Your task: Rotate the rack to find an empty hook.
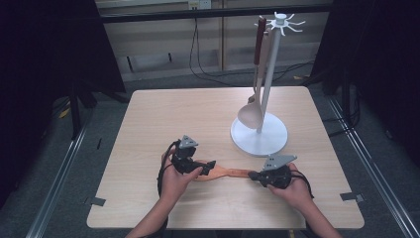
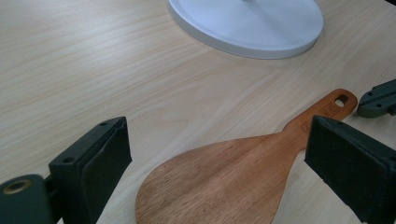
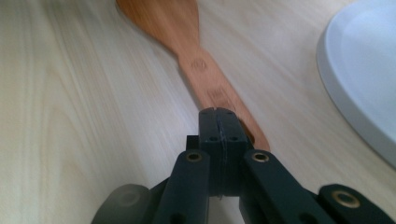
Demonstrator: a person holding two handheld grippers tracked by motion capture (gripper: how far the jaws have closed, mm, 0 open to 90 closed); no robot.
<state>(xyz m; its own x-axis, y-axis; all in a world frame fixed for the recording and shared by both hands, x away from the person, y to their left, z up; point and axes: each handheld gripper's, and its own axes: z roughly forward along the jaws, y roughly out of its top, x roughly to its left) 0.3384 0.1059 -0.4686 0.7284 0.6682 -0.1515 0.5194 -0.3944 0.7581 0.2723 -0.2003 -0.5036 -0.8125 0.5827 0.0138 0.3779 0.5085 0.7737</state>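
Wooden spatula [image 2: 224, 182] lies flat on the table [image 1: 163, 114], near the rack base [image 1: 259, 135]. My left hand-held gripper [image 2: 217, 163] straddles the blade, jaws apart. My right hand-held gripper [image 3: 218, 122] is pressed together at the handle end. Risk: those closed tips could shove the spatula sideways.

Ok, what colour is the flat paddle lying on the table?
Warm reddish-brown wood with visible grain; the paddle shows best in the left gripper view.

The left gripper [image 1: 210, 165] and the right gripper [image 1: 253, 175] are black, each with a grey three-cornered plate on top, brass-coloured screws at the joints, flat black jaws and a black cable.
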